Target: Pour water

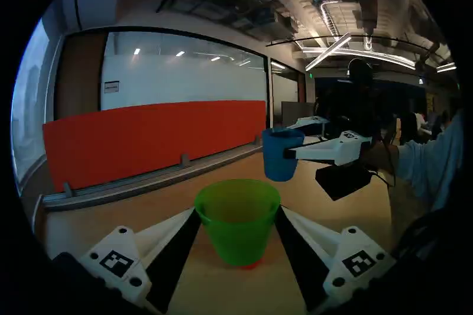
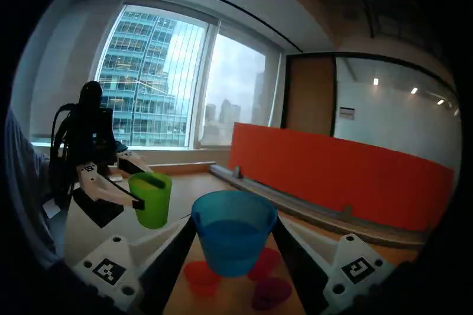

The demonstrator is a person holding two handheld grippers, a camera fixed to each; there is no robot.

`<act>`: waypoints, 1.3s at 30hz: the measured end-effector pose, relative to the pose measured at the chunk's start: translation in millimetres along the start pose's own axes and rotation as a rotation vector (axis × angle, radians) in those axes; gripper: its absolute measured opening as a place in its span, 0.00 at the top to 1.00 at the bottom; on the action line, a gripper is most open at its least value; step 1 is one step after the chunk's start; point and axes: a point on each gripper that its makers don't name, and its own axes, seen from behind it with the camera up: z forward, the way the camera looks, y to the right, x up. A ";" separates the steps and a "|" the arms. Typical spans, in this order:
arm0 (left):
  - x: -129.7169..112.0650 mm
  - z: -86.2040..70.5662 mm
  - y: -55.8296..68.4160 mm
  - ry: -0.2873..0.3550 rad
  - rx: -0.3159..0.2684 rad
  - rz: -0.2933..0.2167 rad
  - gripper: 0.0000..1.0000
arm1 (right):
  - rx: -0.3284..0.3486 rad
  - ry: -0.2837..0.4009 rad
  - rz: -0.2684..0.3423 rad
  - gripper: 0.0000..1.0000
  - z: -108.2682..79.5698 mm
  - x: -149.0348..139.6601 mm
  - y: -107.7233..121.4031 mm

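Above the wooden table (image 1: pixel 148 203) | left gripper (image 1: pixel 236 214) clamps green cup (image 1: pixel 238 238) upright | right gripper (image 2: pixel 233 221) clamps blue cup (image 2: pixel 233 244) upright | rims apart, open air between | small red cups (image 2: pixel 202 275) on table below blue cup

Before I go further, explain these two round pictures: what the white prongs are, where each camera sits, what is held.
No robot here: a person holds a two-finger gripper in each hand. Each picture comes from a camera riding on one gripper, looking along its white fingers. In the left gripper view, the left gripper clamps a green cup; the right gripper shows farther off with a blue cup. In the right gripper view, that same blue cup sits between the near fingers and seems to hold water. Beneath it, small red cups stand on the wooden table.
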 end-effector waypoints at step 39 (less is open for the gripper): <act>4.2 7.3 21.9 0.008 -0.044 -0.011 0.14 | 0.028 0.070 -0.511 0.09 25.7 99.2 -15.9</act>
